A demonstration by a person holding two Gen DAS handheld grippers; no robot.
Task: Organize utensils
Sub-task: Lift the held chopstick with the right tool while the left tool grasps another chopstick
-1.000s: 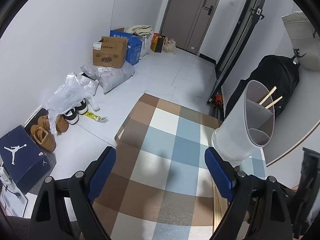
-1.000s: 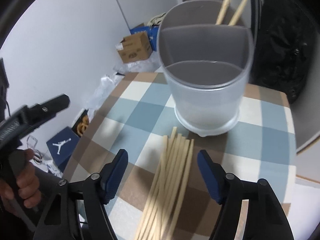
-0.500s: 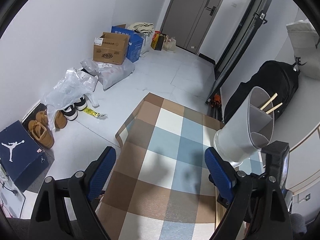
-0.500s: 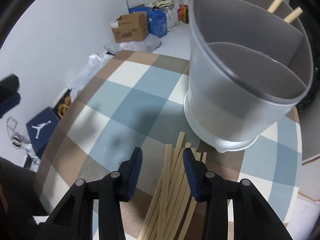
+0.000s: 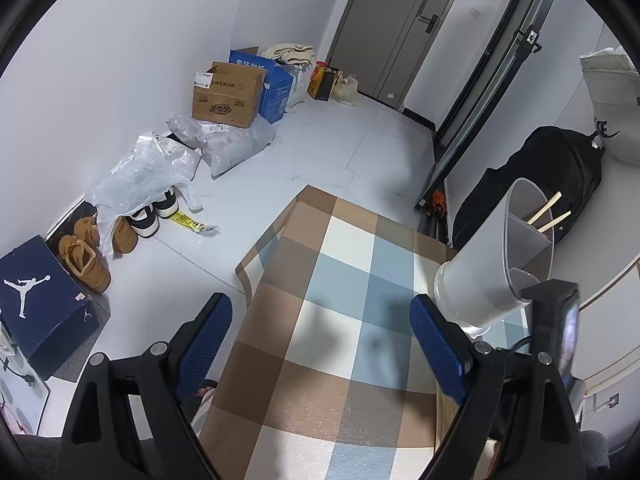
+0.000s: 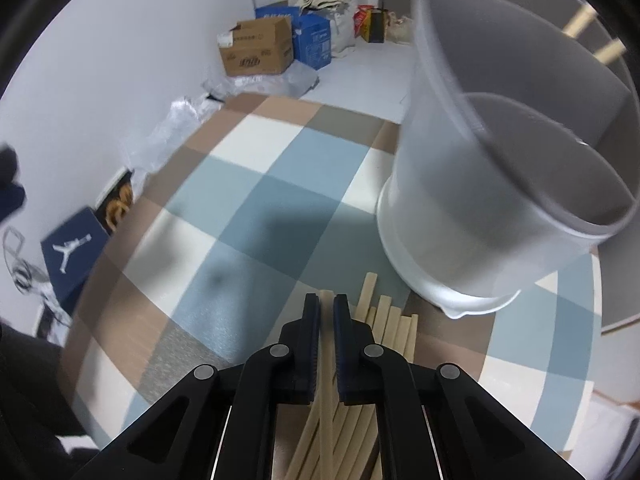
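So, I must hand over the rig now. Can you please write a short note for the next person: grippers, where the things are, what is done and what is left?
Right gripper: closed on one chopstick at the left edge of the loose chopsticks, low over the checked tablecloth.
Left gripper: open, holding nothing, above the cloth.
Utensil holder: upright on the table, just beyond the pile, to the right.
Done: two chopsticks already stand in its back compartment.
Left: lift the gripped chopstick into the holder, then move the remaining ones.
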